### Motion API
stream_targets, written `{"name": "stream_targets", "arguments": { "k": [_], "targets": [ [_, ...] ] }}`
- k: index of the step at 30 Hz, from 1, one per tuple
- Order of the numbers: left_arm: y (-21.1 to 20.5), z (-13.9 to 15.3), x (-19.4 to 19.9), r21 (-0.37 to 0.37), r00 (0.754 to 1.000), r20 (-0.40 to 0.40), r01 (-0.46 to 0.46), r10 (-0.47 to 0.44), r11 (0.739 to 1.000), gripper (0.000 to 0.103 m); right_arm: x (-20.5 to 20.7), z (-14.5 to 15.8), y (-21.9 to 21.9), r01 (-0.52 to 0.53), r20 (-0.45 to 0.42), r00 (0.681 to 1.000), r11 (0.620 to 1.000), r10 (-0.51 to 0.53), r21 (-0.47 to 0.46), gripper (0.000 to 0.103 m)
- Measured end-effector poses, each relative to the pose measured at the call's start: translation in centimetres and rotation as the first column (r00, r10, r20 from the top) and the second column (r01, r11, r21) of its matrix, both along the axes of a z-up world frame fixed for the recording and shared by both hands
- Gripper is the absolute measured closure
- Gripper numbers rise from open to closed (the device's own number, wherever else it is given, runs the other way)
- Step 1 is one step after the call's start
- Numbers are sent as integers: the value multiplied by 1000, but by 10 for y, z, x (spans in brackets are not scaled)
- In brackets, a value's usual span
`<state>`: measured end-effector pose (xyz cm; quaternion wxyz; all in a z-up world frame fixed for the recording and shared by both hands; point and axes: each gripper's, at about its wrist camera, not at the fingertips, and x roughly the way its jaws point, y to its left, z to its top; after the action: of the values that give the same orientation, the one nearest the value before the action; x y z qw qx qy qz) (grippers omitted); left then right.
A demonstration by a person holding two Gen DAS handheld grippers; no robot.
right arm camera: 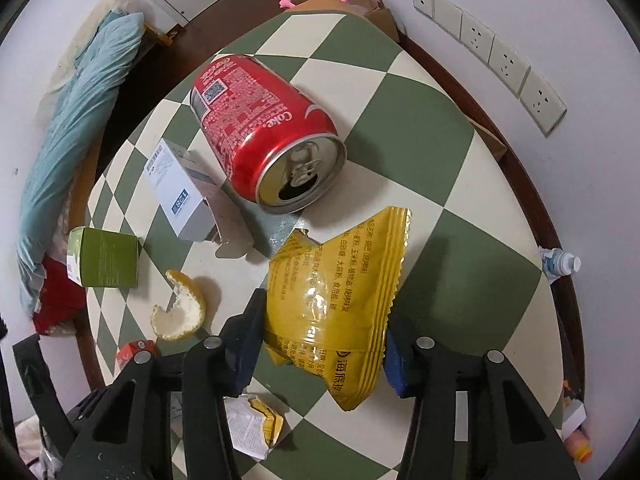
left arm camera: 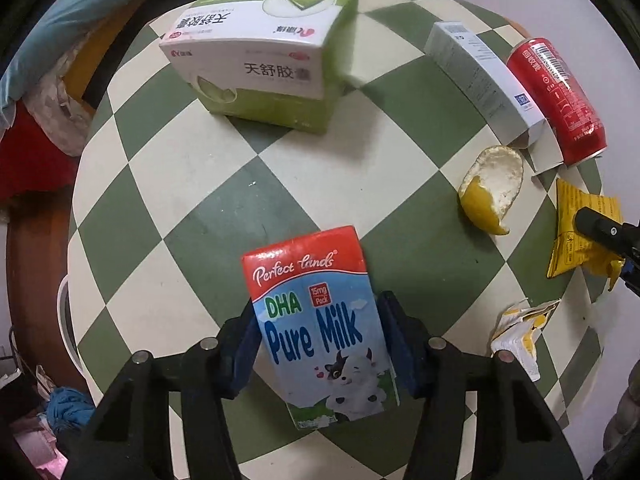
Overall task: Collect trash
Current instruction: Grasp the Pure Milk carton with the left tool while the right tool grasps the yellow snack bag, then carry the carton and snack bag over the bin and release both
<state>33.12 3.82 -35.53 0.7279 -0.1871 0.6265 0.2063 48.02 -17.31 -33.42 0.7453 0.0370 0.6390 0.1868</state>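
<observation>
While both grippers are engaged at once, we record each in turn. We find the left gripper [left arm camera: 316, 344] with its blue pads pressed on the two long sides of the milk carton [left arm camera: 320, 324], printed face up, at 6 o'clock in the left wrist view; we judge the side grip was chosen because the carton's narrow width fits the jaws. Whether the carton is off the table [left arm camera: 192, 184] we cannot tell.

We find the right gripper [right arm camera: 320, 344] closed partway about the yellow snack bag [right arm camera: 336, 304], pads touching its crinkled edges at 6 o'clock in the right wrist view. The bag is soft, so we judge the hold may slip.

Items not yet collected lie loose on the table. In the right wrist view: the red can [right arm camera: 264, 132] on its side at 12 o'clock, opening toward the camera; the white box [right arm camera: 180, 188] just beside it at 10 o'clock; the green box [right arm camera: 104, 258] at 9 o'clock; the peel [right arm camera: 180, 308] at 8 o'clock; a torn wrapper [right arm camera: 256, 424] beneath the right gripper. No bin shows in either view.
</observation>
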Motion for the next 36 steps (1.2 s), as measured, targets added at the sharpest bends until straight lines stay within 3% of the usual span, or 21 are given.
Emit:
{"name": "stream_targets", "arguments": {
  "k": [9, 17, 24, 28, 36],
  "targets": [
    [2, 20, -38, 73, 999, 46, -11, 8, 997, 52, -14, 14, 11, -74, 70, 995, 997, 76, -34, 55],
    [2, 88, -85, 168, 984, 178, -40, 10, 985, 53, -69, 57, 22, -172, 212, 961, 985, 175, -35, 56],
    [33, 155, -148, 208, 951, 306, -107, 39, 972, 53, -129, 97, 47, -245, 278, 933, 969, 229, 26, 57],
    [69, 178, -187, 233, 935, 350, -149, 60, 961, 53, -167, 120, 76, -298, 307, 915, 951, 262, 77, 57],
    [131, 196, -275, 273, 917, 374, -253, 139, 928, 53, -259, 143, 164, -451, 321, 866, 876, 383, 170, 57]
  ]
}}
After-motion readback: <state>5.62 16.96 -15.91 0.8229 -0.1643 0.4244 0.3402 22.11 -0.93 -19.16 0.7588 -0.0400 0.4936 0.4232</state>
